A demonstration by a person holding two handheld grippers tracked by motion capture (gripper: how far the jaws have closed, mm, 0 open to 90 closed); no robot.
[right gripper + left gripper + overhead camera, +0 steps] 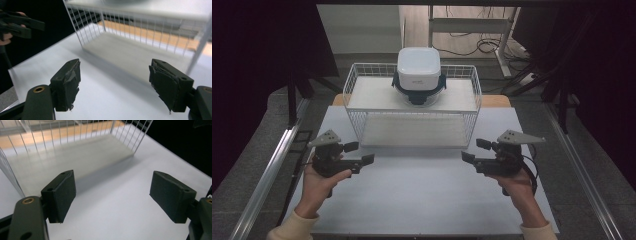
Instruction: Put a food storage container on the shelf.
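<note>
A white wire basket (412, 105) lies on its side at the middle of the white table (422, 200), its opening toward me. On its upper panel sits a white food container (418, 70) with dark blue clips. My left gripper (362, 152) hovers open in front of the basket's left corner, nothing between its jaws. My right gripper (473, 149) is open in front of the right corner, also with nothing in it. In the left gripper view the open gripper (112, 195) faces the basket (62, 135). In the right gripper view the open gripper (115, 82) faces the basket (125, 25); its pads (70, 82) are worn.
Metal rails (272, 165) run along both sides of the table. Desk legs and cables (492, 45) lie on the floor behind. The left gripper (17, 25) and a hand appear at the top left of the right gripper view.
</note>
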